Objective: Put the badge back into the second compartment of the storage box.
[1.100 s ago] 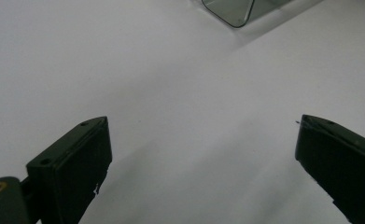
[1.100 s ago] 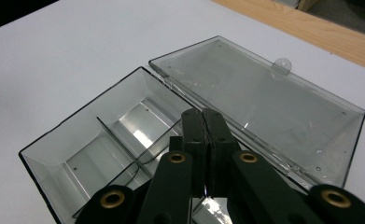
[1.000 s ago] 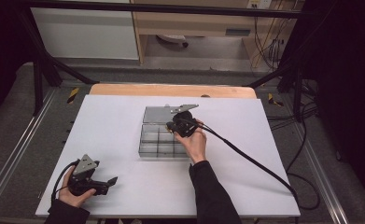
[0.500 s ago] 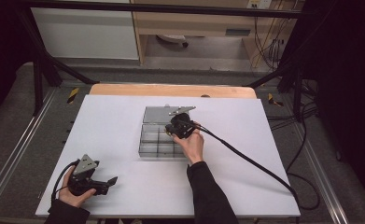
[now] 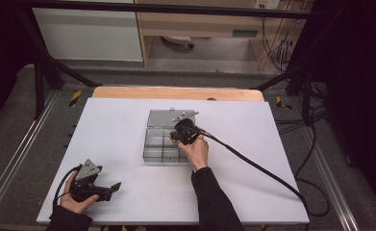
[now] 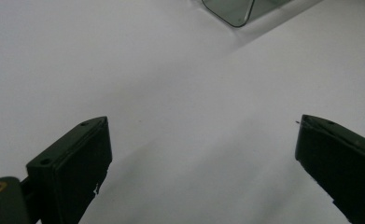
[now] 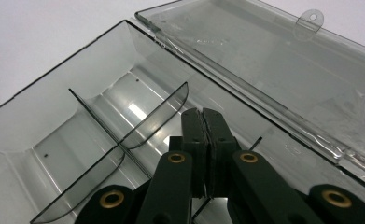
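A white surface is lying over a wooden top whose far edge is showing beyond it. Dark floor is running along both sides, metal rails are flanking it, black frame posts are rising at the far corners, and pale cabinets are standing behind. Loose cables are hanging at the far right.

Near the middle of the surface a clear compartment box is sitting with its lid folded open and lying flat on the far side. The right gripper is pointing down into the box at its right side, jaws clenched together with nothing visible between them, next to the thin dividers; in the right gripper view no contents are showing in the compartments. Its cable is trailing off to the right edge.

The left gripper is resting at the near left corner in the person's hand, jaws released and wide apart above bare surface, well apart from the box.

Compared with a second ago, the right gripper is sitting a little lower and deeper in the box, while the left gripper is keeping its place.
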`<state>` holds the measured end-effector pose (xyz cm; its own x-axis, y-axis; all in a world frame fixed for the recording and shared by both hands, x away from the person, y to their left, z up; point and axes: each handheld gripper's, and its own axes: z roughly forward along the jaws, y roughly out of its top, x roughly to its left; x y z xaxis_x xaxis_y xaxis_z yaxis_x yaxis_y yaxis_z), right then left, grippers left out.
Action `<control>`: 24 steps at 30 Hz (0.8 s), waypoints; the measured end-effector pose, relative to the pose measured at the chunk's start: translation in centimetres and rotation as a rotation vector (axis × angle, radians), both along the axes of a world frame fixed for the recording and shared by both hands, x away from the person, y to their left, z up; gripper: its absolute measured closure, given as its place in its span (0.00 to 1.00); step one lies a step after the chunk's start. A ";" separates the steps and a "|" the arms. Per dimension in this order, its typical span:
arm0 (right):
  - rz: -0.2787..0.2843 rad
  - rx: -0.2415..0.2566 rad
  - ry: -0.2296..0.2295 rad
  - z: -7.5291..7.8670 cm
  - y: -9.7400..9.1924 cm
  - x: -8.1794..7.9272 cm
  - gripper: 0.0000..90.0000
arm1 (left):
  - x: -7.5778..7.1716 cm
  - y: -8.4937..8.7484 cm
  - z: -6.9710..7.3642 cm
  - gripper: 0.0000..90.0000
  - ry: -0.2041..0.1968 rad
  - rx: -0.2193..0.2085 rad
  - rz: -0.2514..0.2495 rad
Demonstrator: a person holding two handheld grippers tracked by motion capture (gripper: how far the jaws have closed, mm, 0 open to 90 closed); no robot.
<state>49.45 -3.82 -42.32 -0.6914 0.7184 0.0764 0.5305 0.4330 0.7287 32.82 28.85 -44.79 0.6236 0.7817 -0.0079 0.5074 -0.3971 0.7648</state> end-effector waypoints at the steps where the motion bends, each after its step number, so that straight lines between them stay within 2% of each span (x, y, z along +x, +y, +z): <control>1: 0.004 -0.006 0.001 -0.1 0.0 0.0 0.99 | 0.0 0.0 0.0 0.04 0.002 -0.001 0.000; 6: 0.009 -0.004 0.016 -0.3 0.0 0.1 0.98 | 0.0 0.0 0.0 0.04 0.001 0.000 0.001; 7: 0.008 -0.004 0.012 -0.3 0.0 0.1 0.94 | 0.0 0.0 0.0 0.04 0.001 0.000 0.001; 10: 0.013 -0.005 0.009 -0.1 0.0 0.0 0.93 | 0.0 0.0 0.0 0.04 0.003 0.000 0.000; 18: 0.034 -0.013 -0.045 1.7 -0.6 -1.2 0.84 | 0.0 0.0 0.0 0.04 0.002 0.000 0.001; 21: 0.041 -0.007 -0.057 2.7 -1.1 -1.8 0.77 | 0.0 0.0 -0.1 0.04 0.004 0.002 0.002; 24: 0.043 0.033 -0.045 3.5 -2.1 -2.6 0.63 | 0.0 0.0 -0.1 0.04 0.004 0.003 0.002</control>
<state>46.88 -5.92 -38.78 -0.7247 0.6857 0.0680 0.4784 0.4298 0.7657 32.85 28.81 -44.87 0.6222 0.7829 -0.0078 0.5110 -0.3985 0.7616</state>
